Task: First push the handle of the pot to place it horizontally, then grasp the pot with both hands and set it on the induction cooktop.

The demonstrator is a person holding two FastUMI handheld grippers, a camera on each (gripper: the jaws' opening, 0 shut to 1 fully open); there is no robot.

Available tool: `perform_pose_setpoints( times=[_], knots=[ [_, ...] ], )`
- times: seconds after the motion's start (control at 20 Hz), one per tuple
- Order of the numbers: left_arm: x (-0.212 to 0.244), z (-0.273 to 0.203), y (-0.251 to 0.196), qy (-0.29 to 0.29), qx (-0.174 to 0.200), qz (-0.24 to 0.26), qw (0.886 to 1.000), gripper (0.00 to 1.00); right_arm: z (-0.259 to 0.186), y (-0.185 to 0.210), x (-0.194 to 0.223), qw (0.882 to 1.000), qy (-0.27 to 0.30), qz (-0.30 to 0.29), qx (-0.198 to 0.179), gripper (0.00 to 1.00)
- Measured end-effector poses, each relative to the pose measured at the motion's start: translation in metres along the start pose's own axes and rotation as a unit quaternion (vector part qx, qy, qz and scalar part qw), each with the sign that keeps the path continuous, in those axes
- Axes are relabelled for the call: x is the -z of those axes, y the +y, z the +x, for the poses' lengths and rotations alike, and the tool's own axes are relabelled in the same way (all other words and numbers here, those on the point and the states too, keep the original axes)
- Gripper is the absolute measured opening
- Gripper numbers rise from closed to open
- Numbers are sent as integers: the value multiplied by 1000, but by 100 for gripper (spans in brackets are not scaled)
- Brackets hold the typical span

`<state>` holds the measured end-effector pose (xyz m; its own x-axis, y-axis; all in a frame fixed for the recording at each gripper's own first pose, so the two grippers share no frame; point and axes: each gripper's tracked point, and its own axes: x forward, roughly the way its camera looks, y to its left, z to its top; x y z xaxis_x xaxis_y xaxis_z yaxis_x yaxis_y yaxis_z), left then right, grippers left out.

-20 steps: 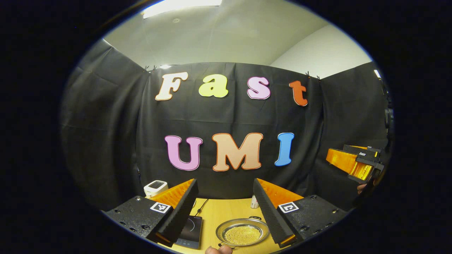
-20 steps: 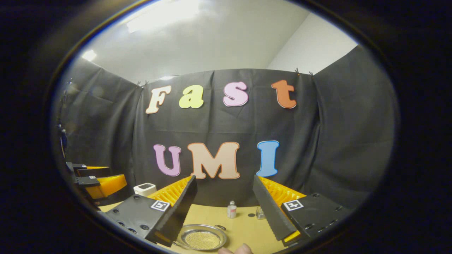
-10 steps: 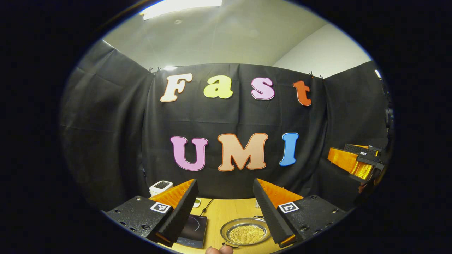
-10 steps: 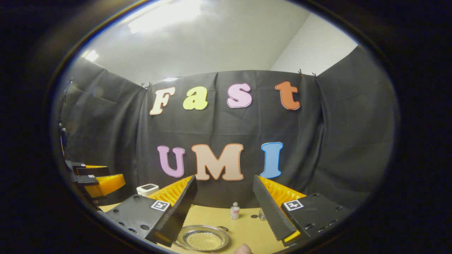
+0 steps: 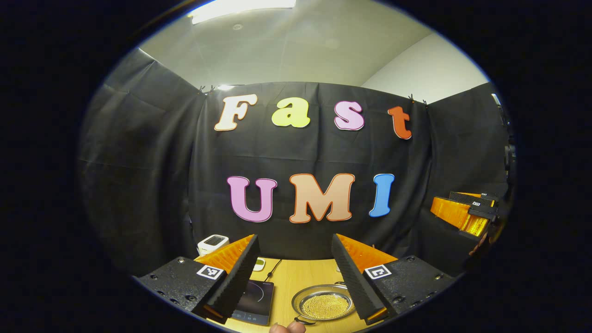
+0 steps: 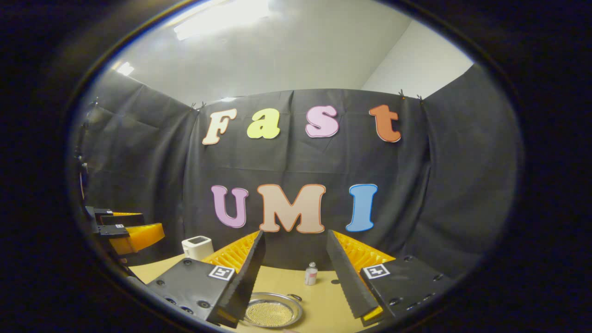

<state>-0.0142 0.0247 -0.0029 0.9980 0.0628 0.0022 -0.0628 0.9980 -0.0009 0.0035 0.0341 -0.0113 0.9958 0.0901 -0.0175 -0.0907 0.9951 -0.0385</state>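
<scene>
On the table (image 5: 286, 282), a bottle (image 6: 311, 274) stands behind the pot (image 6: 272, 311).

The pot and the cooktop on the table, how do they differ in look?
The pot is round, shiny metal with a raised rim and a golden, grainy-looking inside; the induction cooktop is a flat, dark, squarish slab with a thin curved line on its top. The pot lies right of the cooktop, apart from it. Both rest on the wooden table.

Black-and-white square marker tags sit on the left gripper (image 5: 294, 277) and the right gripper (image 6: 293, 277); no words can be read there.
</scene>
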Motion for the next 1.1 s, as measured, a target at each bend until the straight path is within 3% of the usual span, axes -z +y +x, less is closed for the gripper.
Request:
perform_pose_setpoints(
  times=[0.1,0.15,0.3,0.4,0.45,0.55,0.65,0.7,0.8,0.85,1.1],
  knots=[
    [2,-1,6,1,-1,-1,1000,92,1,7,7,1000,10,-3,-11,80],
    [4,0,11,2,-3,-1,1000,95,6,10,10,1000,16,-9,-4,79],
    [4,-1,24,1,-5,-3,1000,95,7,13,16,1000,20,-11,4,34],
    [7,-2,33,2,-5,-3,1000,95,11,24,22,1000,25,-12,-5,34],
    [10,-3,37,4,-5,-3,1000,95,12,18,25,999,30,-17,8,37],
    [10,-4,48,3,-4,-5,1000,95,12,31,35,999,42,-17,-1,5],
    [15,-5,55,5,1,-5,1000,95,12,42,41,999,44,-9,-13,7],
    [17,-7,58,7,4,-5,1000,92,14,37,48,999,50,-5,0,10],
    [25,-7,62,13,11,-5,1000,95,13,37,62,998,60,15,5,5],
    [30,-8,67,18,10,-6,1000,95,14,42,73,997,75,25,-1,10],
    [57,2,83,48,-2,-9,999,92,20,50,139,986,158,61,-14,5]
  ],
)
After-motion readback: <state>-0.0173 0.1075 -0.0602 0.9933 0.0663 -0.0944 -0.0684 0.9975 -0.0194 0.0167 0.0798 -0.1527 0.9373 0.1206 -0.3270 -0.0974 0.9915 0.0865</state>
